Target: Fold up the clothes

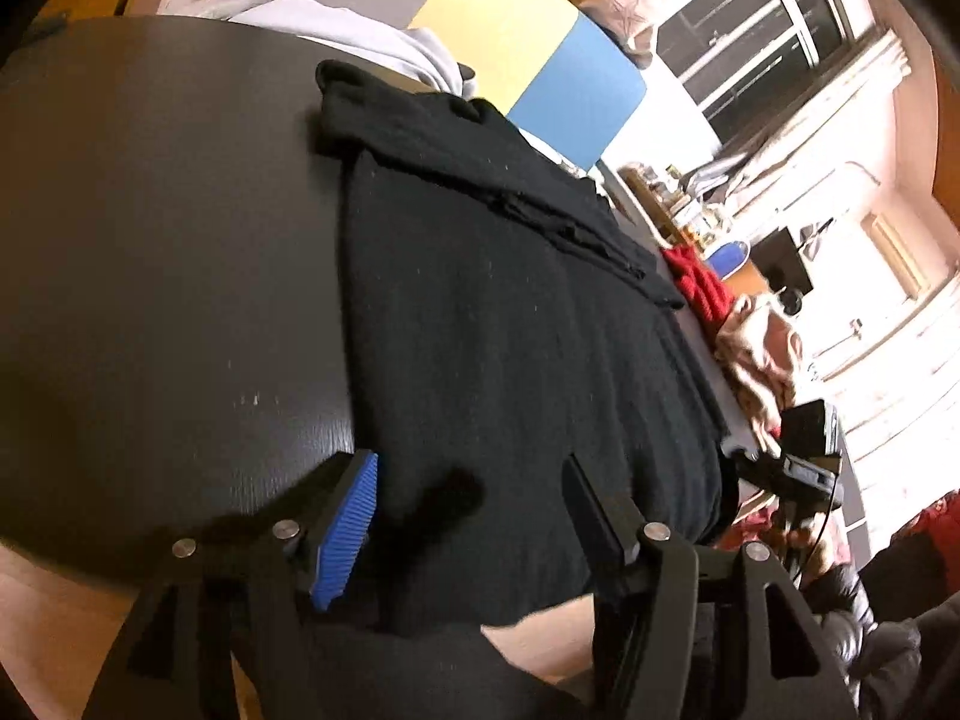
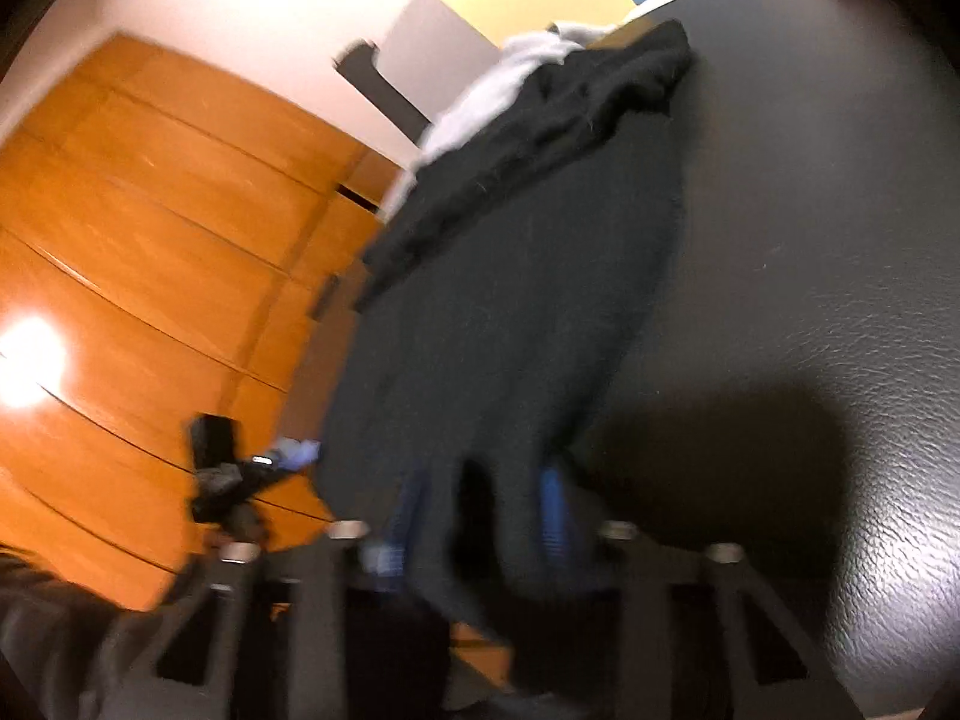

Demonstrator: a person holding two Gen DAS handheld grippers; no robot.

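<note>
A black garment [image 1: 510, 312] lies spread on a dark table [image 1: 150, 240], partly folded, with a sleeve or side panel laid over its far half.

In the left wrist view the garment runs lengthwise from its near hem at 6 o'clock toward its collar end at 11 o'clock. The left gripper [image 1: 474, 510] sits at 6 o'clock over the near hem. Its jaws stand wide apart, the blue pad [image 1: 348, 528] clear of the cloth, so it holds nothing, though fabric lies between the fingers. A pale grey garment [image 1: 360, 36] lies beyond at 12 o'clock, and a red one [image 1: 702, 282] at 3 o'clock.

In the right wrist view, which is blurred, the garment's long axis runs from 6 o'clock up to 1 o'clock. The right gripper [image 2: 480, 516] is at 6 o'clock with its jaws closed on the near hem, cloth bunched between them.

The step in hand looks like taking the near hem at both corners. Next, the left jaws likely need to close on the hem so both ends lift together and fold toward the collar.
</note>
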